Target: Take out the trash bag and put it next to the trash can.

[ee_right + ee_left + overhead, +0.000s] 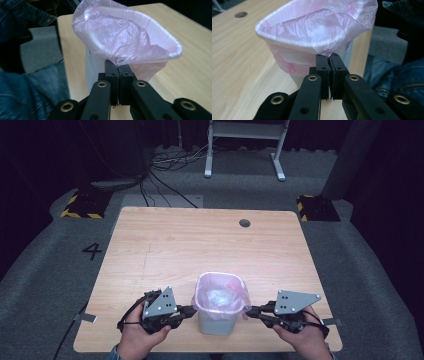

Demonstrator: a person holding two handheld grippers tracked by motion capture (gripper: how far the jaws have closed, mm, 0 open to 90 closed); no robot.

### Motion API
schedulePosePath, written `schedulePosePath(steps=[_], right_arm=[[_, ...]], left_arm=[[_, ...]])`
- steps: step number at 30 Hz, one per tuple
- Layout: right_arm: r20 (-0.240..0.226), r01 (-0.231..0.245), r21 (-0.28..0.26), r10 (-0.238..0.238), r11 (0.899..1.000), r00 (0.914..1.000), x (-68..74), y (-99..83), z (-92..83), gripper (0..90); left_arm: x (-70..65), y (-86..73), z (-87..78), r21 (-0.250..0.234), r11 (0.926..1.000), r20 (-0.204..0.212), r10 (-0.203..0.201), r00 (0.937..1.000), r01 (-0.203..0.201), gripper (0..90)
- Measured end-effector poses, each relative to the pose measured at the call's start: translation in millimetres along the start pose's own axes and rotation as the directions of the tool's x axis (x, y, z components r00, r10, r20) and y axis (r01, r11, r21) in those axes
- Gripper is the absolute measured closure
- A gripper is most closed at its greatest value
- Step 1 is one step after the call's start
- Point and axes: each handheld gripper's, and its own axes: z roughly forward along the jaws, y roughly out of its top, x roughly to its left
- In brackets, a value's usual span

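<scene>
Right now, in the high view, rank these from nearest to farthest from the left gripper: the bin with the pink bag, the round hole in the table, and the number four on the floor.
From the left gripper:
1. Bin with the pink bag: right at its jaws, at the table's near edge.
2. Number four: on the floor, off the table's left side.
3. Round hole: near the table's far edge, right of centre.

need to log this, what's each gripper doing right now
Left gripper: closed on the pink bag at the bin's rim.
Right gripper: closed on the pink bag at the opposite rim.
</scene>
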Motion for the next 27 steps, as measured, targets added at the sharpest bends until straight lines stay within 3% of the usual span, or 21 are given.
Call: schedulePosePath(steps=[4, 11, 15, 20, 23, 25, 27], right_arm=[[-0.031, 0.001, 0.017, 0.0, 1.0, 0.9995, 8.3, -2.8, -3.6, 86.7], [-0.058, -0.016, 0.0, 0.016, 1.0, 0.9982, 14.1, -7.2, -12.3, 86.4], [-0.056, -0.023, -0.03, 0.022, 0.999, 0.9982, 11.7, -7.0, -17.7, 89.8], [-0.031, -0.023, -0.064, 0.021, 0.998, 0.9993, 8.3, 0.9, -20.7, 90.0], [-0.011, -0.022, -0.083, 0.021, 0.996, 0.9997, 6.3, 7.2, -19.4, 90.0], [0.007, -0.024, -0.095, 0.025, 0.995, 0.9997, 2.2, 12.1, -15.1, 89.9], [0.016, -0.025, -0.099, 0.027, 0.995, 0.9995, -0.3, 14.9, -11.8, 89.8]], left_arm=[[-9.1, -1.2, -4.5, 0.012, 0.9997, 0.009, 0.019, 0.9998, -0.02, 85.2], [-11.5, -1.1, -8.5, -0.031, 0.9993, 0.016, 0.022, 0.9996, -0.021, 87.7], [-8.4, 1.3, -14.9, -0.102, 0.9948, 0.019, -0.006, 0.9998, 0.008, 89.5], [-6.1, 4.4, -14.0, -0.082, 0.9965, -0.003, -0.015, 0.9999, 0.015, 88.5], [-10.5, 1.5, -8.3, -0.025, 0.9996, 0.008, -0.014, 0.9999, 0.014, 71.7], [-12.5, -3.7, -2.3, 0.005, 0.9999, -0.008, -0.011, 0.9999, 0.011, 52.8], [-12.6, -10.4, 4.4, 0.035, 0.9994, -0.048, -0.001, 0.9988, 0.003, 45.8]])
